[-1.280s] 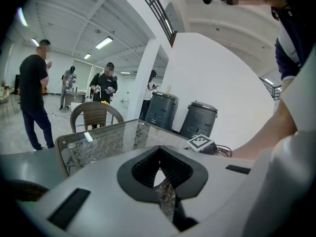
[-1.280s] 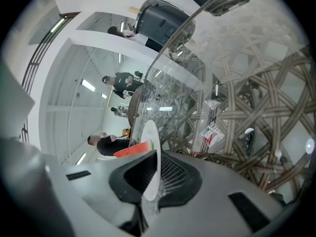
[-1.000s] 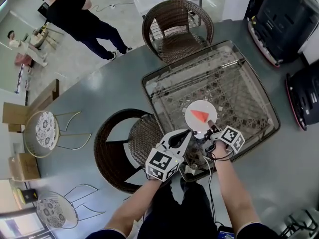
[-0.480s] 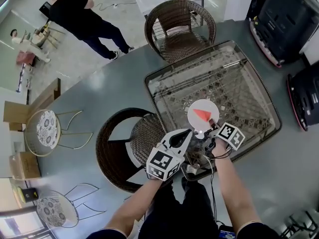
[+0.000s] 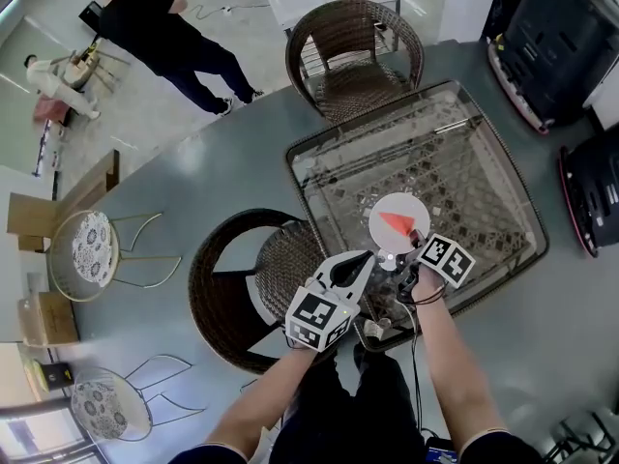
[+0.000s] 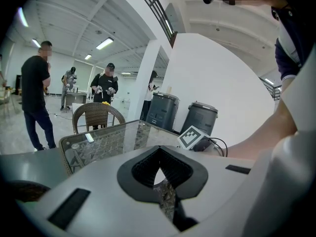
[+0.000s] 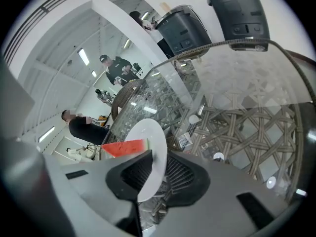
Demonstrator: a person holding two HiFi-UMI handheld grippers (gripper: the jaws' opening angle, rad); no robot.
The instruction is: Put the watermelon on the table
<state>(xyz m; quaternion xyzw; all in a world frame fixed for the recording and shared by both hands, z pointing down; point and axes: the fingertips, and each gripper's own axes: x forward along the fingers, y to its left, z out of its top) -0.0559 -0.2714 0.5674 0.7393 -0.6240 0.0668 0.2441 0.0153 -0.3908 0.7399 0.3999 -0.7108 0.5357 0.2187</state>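
A red wedge of watermelon (image 5: 395,223) lies on a small white plate (image 5: 411,211) that rests on the glass table (image 5: 464,162). My right gripper (image 5: 414,243) is at the plate's near rim. In the right gripper view the plate (image 7: 148,137) stands edge-on between the jaws with the watermelon (image 7: 123,148) to its left. The right gripper (image 7: 155,169) is opening its jaws, and a gap shows beside the right pad. My left gripper (image 5: 360,259) hovers shut and empty at the table's near edge, its tips (image 6: 159,154) together.
A wicker chair (image 5: 247,278) stands at the table's near left, another (image 5: 353,46) at the far side. Two dark bins (image 5: 551,37) stand at the right. A person in black (image 5: 155,37) stands far off at upper left, with metal stools (image 5: 82,254) at left.
The right gripper has rolled a little and its jaws have spread around the plate's rim. The plate and watermelon stay put on the glass. The left gripper has not moved.
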